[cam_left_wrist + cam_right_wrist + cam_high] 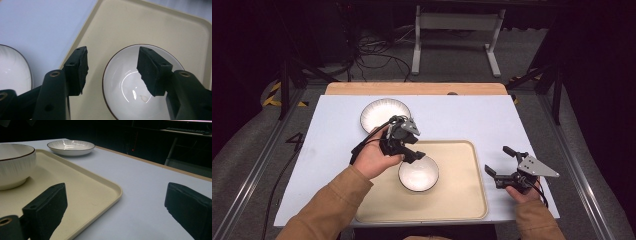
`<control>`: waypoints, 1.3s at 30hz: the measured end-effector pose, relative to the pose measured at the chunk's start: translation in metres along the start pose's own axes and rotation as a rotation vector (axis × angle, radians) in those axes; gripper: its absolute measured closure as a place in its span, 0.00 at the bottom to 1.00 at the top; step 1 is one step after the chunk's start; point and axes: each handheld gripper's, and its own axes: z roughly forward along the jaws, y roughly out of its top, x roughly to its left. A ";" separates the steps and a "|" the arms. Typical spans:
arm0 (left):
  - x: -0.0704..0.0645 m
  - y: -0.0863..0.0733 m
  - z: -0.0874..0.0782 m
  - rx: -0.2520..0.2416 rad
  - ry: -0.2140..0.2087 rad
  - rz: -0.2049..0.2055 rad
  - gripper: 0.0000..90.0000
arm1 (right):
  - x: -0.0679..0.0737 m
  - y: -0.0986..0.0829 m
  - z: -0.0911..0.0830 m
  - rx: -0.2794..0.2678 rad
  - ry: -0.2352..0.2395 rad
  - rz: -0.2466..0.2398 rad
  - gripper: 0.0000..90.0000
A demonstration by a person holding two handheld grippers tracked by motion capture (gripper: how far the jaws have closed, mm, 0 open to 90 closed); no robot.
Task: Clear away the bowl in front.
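The left tool [112, 72] is held open above the bowl [130, 85], whose near rim is cut off. The right tool [507, 165] is open, holding nothing.

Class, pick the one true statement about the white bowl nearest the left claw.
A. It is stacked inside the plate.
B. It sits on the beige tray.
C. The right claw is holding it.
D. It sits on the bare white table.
B: the bowl rests on the beige tray, with the open left claw above its rim.
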 end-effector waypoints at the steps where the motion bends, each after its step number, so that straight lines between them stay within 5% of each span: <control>1: 0.000 0.000 0.000 0.000 0.000 0.000 0.48 | 0.000 0.000 0.000 0.000 0.000 0.000 0.06; 10: -0.010 -0.018 -0.028 -0.118 0.037 0.004 0.44 | -0.002 0.000 0.000 0.002 0.002 0.018 0.06; 16: -0.012 -0.036 -0.039 -0.242 0.054 -0.024 0.40 | -0.003 0.000 0.000 0.004 0.003 0.026 0.06; 17: -0.013 -0.043 -0.043 -0.297 0.056 -0.036 0.40 | -0.003 0.000 0.000 0.002 0.006 0.027 0.06; 20: -0.015 -0.054 -0.045 -0.353 0.077 -0.037 0.37 | -0.003 0.000 0.001 0.002 0.007 0.027 0.06; 32: -0.016 -0.085 -0.048 -0.434 0.100 -0.062 0.26 | -0.002 0.000 0.000 0.002 0.006 0.022 0.06; 39: -0.013 -0.109 -0.048 -0.576 0.146 -0.090 0.19 | -0.002 0.000 0.000 -0.001 0.006 0.023 0.05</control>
